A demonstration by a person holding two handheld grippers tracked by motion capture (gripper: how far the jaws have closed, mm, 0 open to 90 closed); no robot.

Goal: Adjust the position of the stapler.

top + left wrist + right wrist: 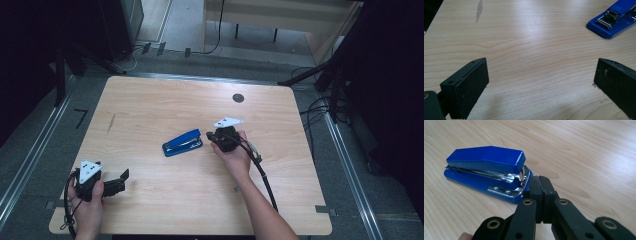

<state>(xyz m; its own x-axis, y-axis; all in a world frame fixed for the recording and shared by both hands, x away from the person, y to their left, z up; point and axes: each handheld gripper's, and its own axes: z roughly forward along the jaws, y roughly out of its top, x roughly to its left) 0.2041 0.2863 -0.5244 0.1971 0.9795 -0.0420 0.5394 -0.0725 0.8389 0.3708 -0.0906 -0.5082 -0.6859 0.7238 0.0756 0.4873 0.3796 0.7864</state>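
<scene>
1. The right gripper (210,136), jaws pressed together on nothing, sits at frame centre just beside the blue stapler (183,142).
2. The left gripper (121,181), jaws wide, rests at lower left, well apart.
3. The wooden table (165,100) stands on a grey floor (30,145).

Black tongs (209,136) with brass rivets, grey three-cornered plates, trailing black cables.
</scene>
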